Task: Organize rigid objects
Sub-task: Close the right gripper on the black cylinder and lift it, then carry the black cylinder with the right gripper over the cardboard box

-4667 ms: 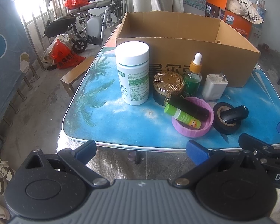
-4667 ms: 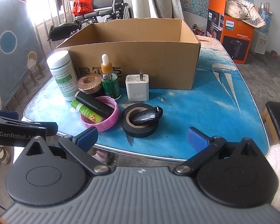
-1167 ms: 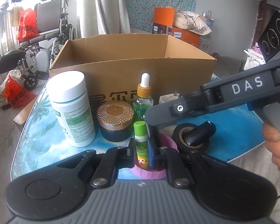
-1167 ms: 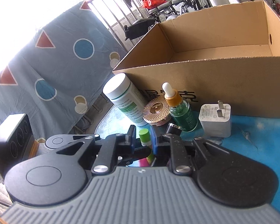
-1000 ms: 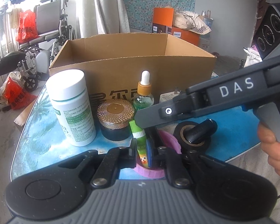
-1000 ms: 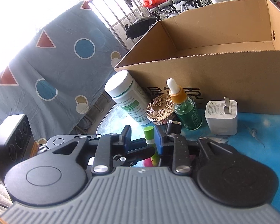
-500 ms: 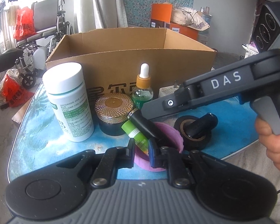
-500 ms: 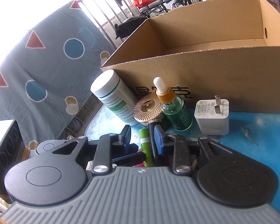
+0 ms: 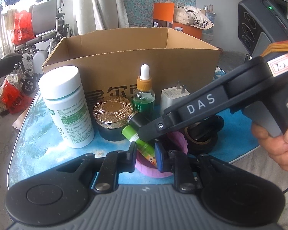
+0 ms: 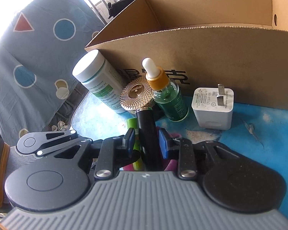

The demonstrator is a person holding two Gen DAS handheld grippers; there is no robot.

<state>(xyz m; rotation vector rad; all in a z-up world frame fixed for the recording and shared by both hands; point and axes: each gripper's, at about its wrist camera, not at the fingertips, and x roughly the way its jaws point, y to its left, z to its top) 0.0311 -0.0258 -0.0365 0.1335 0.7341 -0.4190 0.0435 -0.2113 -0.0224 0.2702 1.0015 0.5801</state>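
A green glue stick [image 9: 138, 140] and a black tube [image 9: 138, 121] lie across a pink lid [image 9: 174, 143] on the blue table. My left gripper [image 9: 145, 156] has its fingers close around the glue stick's lower end. My right gripper [image 10: 146, 140] is closed around the black tube [image 10: 146, 126]; the glue stick [image 10: 132, 124] lies just left of it. The right gripper's body [image 9: 201, 107] crosses the left wrist view from the right. An open cardboard box [image 9: 132, 65] stands behind, and it also shows in the right wrist view [image 10: 211, 44].
In front of the box stand a white pill bottle [image 9: 67, 105], a gold-lidded jar [image 9: 112, 118], a green dropper bottle [image 9: 144, 94] and a white charger plug [image 9: 172, 97]. A black tape roll [image 9: 203, 136] with a black object in it lies right of the pink lid.
The glue stick, held upright a second ago, now lies tilted on the pink lid. My left gripper's fingers have spread a little. My right gripper has closed in on the black tube.
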